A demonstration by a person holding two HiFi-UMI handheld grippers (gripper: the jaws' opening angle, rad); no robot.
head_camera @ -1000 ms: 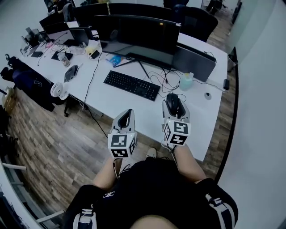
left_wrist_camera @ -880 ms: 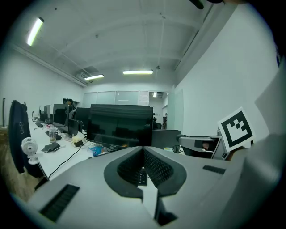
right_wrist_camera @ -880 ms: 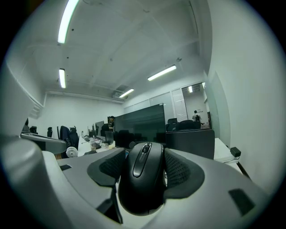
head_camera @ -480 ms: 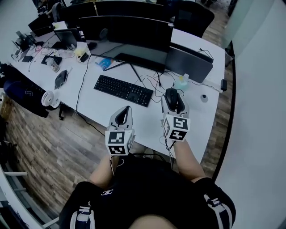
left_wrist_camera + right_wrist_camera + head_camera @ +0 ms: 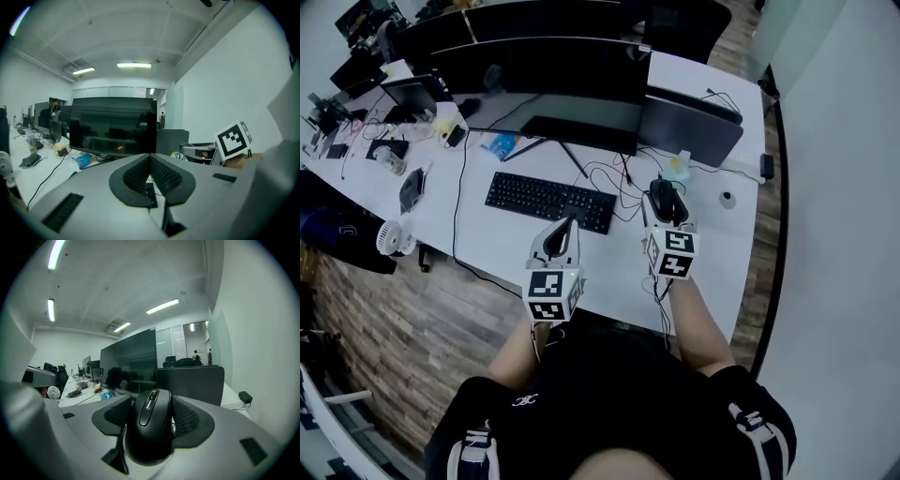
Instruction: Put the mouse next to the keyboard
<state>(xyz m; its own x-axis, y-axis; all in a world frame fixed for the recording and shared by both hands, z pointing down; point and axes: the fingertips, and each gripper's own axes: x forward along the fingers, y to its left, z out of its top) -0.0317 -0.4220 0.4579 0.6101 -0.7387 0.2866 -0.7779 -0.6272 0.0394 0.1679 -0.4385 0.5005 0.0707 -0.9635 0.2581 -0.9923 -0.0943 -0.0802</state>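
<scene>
The mouse [image 5: 150, 432] sits clamped between the right gripper's [image 5: 152, 408] fingers [image 5: 190, 420], its buttons up and its nose pointing far. In the head view it is over the table [image 5: 506, 248], just right of the keyboard's [image 5: 549, 201] right end and near a tangle of cables [image 5: 623, 183]. The right forearm reaches out from the body, with the gripper aimed far toward the monitor [image 5: 544, 70]. The left gripper [image 5: 565, 227] is held out level beside it, to the left, over the table's near edge by the keyboard's near right corner. Its fingers [image 5: 136, 176] are pressed together with nothing between them.
</scene>
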